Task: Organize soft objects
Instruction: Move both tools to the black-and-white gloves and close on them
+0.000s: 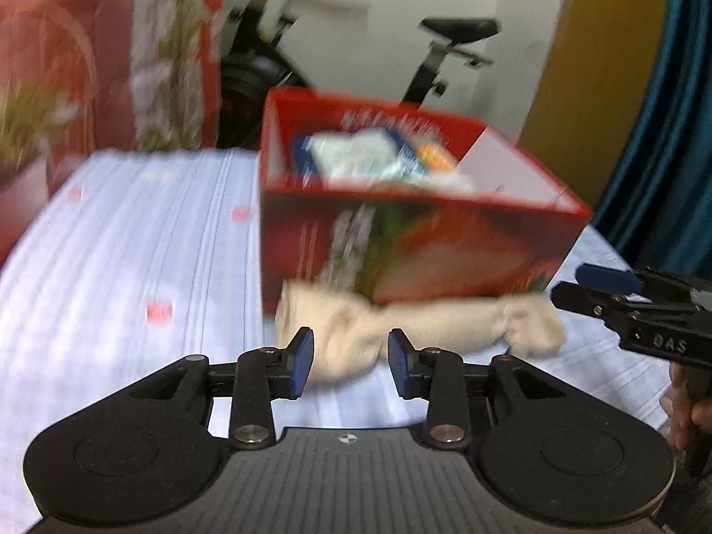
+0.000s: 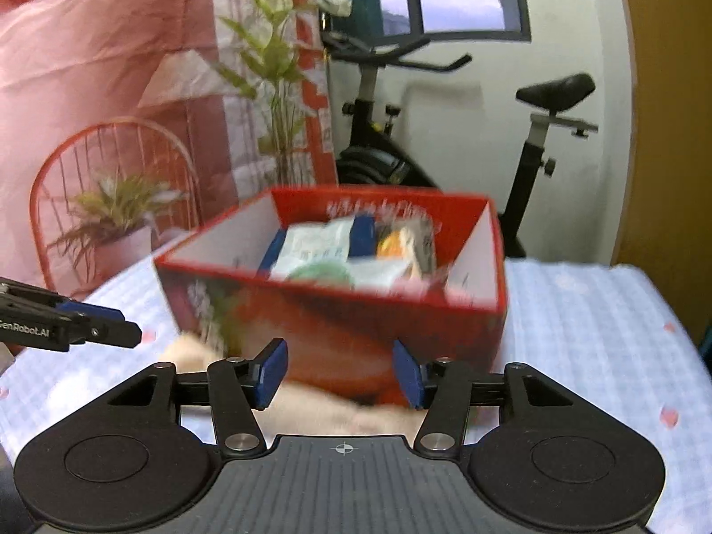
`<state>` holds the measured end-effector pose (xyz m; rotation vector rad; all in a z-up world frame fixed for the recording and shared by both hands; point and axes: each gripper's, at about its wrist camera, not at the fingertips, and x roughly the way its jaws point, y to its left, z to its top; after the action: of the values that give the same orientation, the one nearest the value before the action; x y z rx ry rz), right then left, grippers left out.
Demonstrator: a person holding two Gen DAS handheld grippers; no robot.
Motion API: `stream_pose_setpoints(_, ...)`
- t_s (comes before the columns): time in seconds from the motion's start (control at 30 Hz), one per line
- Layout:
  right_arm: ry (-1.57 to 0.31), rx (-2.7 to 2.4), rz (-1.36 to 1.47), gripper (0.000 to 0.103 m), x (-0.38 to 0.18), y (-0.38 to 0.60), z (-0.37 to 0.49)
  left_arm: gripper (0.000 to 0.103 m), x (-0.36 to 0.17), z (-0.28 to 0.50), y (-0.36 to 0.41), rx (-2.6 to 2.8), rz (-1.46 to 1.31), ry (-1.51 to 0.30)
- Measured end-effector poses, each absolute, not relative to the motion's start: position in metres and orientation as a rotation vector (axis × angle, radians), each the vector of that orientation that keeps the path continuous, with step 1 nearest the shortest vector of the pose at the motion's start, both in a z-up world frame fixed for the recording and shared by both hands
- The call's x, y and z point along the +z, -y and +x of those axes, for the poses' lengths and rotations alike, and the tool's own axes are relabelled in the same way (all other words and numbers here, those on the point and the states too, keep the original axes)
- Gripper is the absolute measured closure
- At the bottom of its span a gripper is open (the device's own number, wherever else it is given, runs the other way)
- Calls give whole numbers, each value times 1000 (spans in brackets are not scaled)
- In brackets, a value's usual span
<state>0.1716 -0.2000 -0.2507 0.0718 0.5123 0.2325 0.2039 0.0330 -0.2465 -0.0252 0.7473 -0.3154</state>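
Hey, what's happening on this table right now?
A person holds two handheld grippers over a crumpled beige cloth lying against the front of an open red cardboard box of packets. The left gripper is open with the cloth's end between its fingers. The right gripper is open too, gripping nothing.

Striped bedsheet (image 1: 133,231), red box (image 1: 400,249), cream cloth (image 1: 427,325)

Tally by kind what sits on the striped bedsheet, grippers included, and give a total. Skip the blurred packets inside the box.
Red cardboard box, open-topped: 1
Beige soft cloth lying against the box front: 1
Black grippers with blue pads, left gripper and right gripper, both open: 2
Total: 4
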Motion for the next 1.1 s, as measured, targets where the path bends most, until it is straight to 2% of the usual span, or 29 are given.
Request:
stream_pose_setpoints(0.23,-601,217,95,51,-298,181,161,63,-284,198,-32,-281,-56,-803)
stream_pose_setpoints(0.43,-638,193,149,44,-325,174,155,49,-297,187,-30,-255,-81,-766)
stream_pose_setpoints(0.77,-609,196,132,36,-343,172,139,47,-301,161,-25,-253,-77,-710)
stream_pose_setpoints(1.1,-619,218,118,35,-345,171,139,46,-312,160,-32,-273,-141,-744)
